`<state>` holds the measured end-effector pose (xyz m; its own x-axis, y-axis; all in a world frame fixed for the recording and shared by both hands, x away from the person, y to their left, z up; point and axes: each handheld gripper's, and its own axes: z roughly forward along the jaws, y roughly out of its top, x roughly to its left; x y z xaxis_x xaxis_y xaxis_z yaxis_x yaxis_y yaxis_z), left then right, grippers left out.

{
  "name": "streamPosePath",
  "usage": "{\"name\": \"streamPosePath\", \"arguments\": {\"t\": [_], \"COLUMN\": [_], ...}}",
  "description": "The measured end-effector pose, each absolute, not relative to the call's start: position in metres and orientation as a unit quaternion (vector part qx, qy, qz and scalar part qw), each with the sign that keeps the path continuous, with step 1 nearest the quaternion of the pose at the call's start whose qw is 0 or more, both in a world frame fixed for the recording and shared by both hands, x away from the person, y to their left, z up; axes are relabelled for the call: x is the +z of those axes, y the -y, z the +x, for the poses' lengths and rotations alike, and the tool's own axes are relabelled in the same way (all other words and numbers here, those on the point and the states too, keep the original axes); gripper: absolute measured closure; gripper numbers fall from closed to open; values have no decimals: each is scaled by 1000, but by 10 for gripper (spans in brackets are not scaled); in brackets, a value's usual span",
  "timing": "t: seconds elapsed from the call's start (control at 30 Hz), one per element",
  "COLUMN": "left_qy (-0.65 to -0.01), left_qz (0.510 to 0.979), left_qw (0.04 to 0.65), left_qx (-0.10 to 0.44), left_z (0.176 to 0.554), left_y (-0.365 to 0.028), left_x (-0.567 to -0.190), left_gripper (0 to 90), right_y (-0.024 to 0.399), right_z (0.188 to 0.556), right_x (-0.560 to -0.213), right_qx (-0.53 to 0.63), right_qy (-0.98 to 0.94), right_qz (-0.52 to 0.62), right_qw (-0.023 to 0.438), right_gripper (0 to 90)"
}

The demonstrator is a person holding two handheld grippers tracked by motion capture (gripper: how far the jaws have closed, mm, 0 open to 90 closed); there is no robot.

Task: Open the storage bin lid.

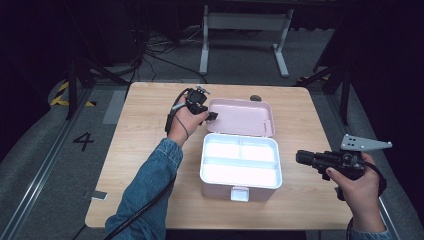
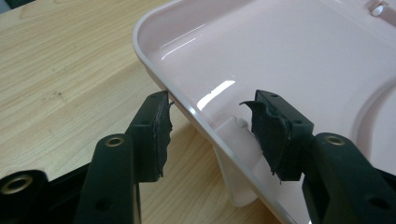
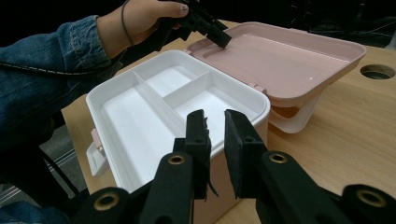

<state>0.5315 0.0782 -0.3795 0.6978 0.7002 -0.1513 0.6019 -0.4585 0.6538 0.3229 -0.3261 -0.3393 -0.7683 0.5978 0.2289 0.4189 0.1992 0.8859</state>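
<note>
Left gripper (image 2: 210, 126) released, jaws straddling pink lid (image 2: 289, 51) rim, frame centre. Right gripper (image 3: 215, 140) released, nothing grasped, lower centre.

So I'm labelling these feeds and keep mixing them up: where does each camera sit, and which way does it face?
High view: above the person's side, looking forward and down on the table; both forearms and grippers show.
Left gripper view: rides the left gripper, open jaws either side of the pink lid's rim.
Right gripper view: rides the right gripper, facing the white tray, jaws slightly apart.
Shared: the high and right gripper views both show the open box and the left gripper at its lid.
</note>
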Motion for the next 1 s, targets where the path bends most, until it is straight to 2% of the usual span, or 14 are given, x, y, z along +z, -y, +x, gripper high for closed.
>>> {"name": "streamPosePath", "arguments": {"t": [0.27,0.53,0.8,1.0], "left_qy": [-383,-356,-325,-319], "left_qz": [842,839,846,849], "left_qw": [367,393,399,392], "left_qx": [99,119,138,152], "left_z": [522,495,440,409], "left_y": [-86,-94,-115,-138], "left_x": [-360,-323,-291,-285], "left_gripper": [376,350,340,334], "right_y": [326,324,315,310], "right_z": [324,331,345,353], "right_x": [-339,-337,-340,-339], "right_qx": [541,544,542,540], "right_qy": [-770,-770,-775,-779], "right_qz": [329,325,318,312], "right_qw": [82,81,65,64], "right_gripper": [797,793,790,783]}}
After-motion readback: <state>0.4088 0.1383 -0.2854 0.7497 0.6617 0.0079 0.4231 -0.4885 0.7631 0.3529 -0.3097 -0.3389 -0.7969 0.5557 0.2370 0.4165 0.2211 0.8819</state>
